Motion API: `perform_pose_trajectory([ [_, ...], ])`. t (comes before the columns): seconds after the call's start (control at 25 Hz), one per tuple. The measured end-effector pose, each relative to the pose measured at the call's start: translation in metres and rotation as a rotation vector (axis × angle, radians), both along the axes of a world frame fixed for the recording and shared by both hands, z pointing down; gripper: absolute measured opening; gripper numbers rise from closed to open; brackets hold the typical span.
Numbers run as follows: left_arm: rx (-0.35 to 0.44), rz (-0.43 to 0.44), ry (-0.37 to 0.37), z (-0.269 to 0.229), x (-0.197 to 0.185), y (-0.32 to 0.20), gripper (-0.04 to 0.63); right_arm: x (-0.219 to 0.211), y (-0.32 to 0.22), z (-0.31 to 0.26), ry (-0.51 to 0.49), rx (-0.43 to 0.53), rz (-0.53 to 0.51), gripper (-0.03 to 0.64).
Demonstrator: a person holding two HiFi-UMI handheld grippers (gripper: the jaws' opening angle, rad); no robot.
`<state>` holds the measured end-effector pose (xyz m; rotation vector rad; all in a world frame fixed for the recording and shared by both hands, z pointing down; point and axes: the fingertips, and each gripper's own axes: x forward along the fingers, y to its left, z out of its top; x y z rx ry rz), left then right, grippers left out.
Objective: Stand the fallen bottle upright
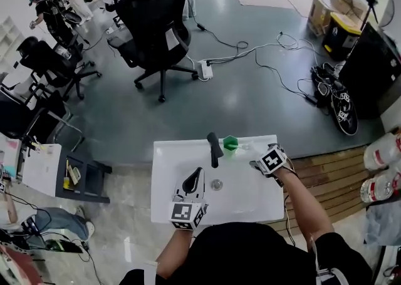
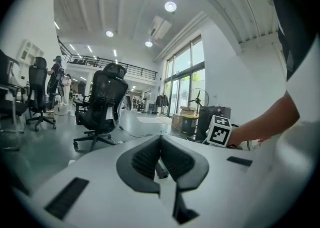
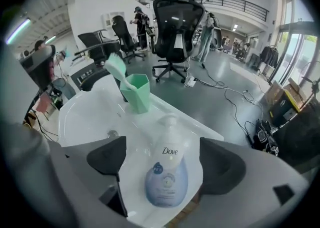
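The bottle (image 3: pixel 167 172) lies flat on its side on the rim of the white sink (image 3: pixel 85 117), label up. Its long axis runs away from the right gripper's camera, with the base nearest and the pump head pointing toward the green cup (image 3: pixel 136 91). The right gripper (image 3: pixel 164 159) hangs over it with jaws spread wide, one on each side of the bottle's body and neither pad touching it. The left gripper (image 2: pixel 160 139) sits over the sink's near edge with its jaws pressed together on nothing, and the dark shape just past its tips is probably the faucet (image 1: pixel 215 148).
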<state>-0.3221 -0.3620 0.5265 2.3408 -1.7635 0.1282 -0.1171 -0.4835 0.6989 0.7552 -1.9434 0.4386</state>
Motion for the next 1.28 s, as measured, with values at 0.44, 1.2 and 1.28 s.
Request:
perform_pose_trajectory([
  [0.44, -0.026, -0.049, 0.004, 0.015, -0.013, -0.003, 0.017, -0.002, -0.019, 0.048, 0.151, -0.164, -0.023, 0.42],
  [1.2, -0.049, -0.07, 0.02, 0.025, -0.011, -0.004, 0.017, 0.004, -0.027, 0.048, 0.132, -0.122, -0.025, 0.256],
  [1.28, -0.05, -0.068, 0.016, 0.026, -0.01, -0.005, 0.017, 0.015, -0.028, 0.04, 0.157, -0.086, -0.002, 0.255],
])
